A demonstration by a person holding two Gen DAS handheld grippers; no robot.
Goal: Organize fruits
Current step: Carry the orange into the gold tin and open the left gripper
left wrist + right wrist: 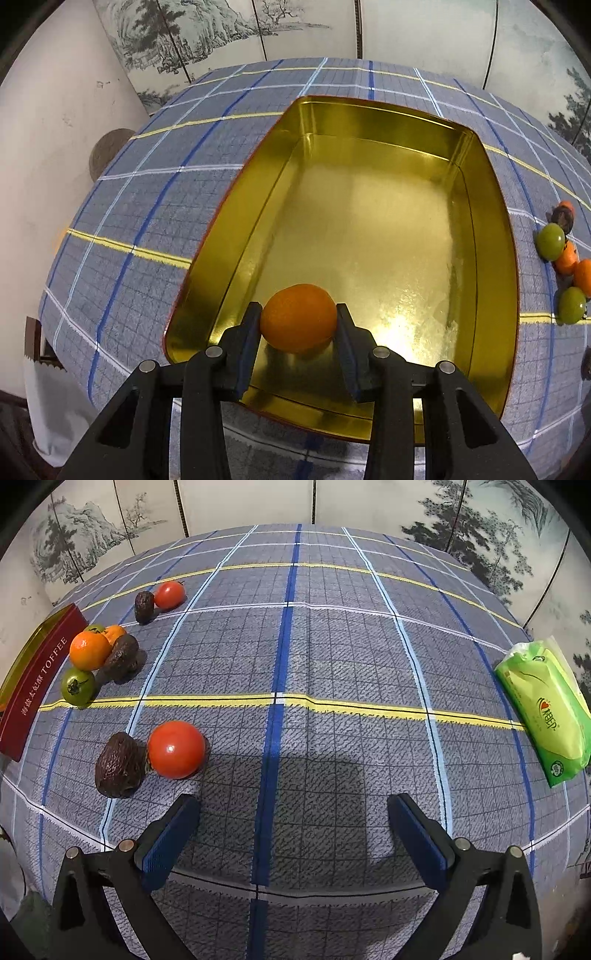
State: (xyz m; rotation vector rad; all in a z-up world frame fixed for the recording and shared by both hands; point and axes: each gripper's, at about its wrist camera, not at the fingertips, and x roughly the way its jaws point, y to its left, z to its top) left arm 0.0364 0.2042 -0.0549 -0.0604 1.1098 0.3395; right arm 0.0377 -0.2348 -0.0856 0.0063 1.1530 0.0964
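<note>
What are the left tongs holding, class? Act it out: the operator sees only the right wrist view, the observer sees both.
Observer: The left tongs are shut on a small round orange fruit.
Operator: Over what? I cannot see below them.
Observer: Over the near end of the open rectangular metal tin, which is gold inside. I cannot tell whether the fruit touches the floor of it.
Operator: Is anything else in there?
Observer: No. Apart from that fruit, the gold floor is bare.
</note>
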